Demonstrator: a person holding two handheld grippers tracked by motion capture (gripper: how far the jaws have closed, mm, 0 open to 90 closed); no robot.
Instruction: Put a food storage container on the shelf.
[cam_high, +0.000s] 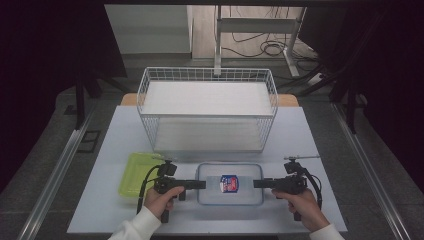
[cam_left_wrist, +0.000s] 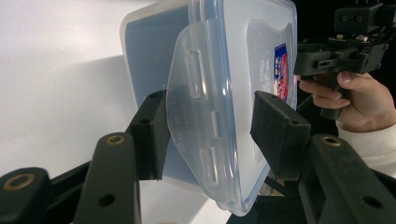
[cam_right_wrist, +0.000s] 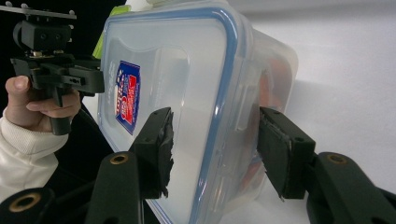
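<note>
Box (cam_high: 230, 184) on table (cam_high: 100, 210), before the basket (cam_high: 207, 107), lid on. Left gripper (cam_high: 202, 184) and right gripper (cam_high: 256, 183) wide, straddling its end latches; nothing lifted yet.

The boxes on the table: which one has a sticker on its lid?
The clear box with the blue-rimmed lid, lying between the two hand-held grippers, has a red and blue sticker. The green box to its left has none showing.
</note>
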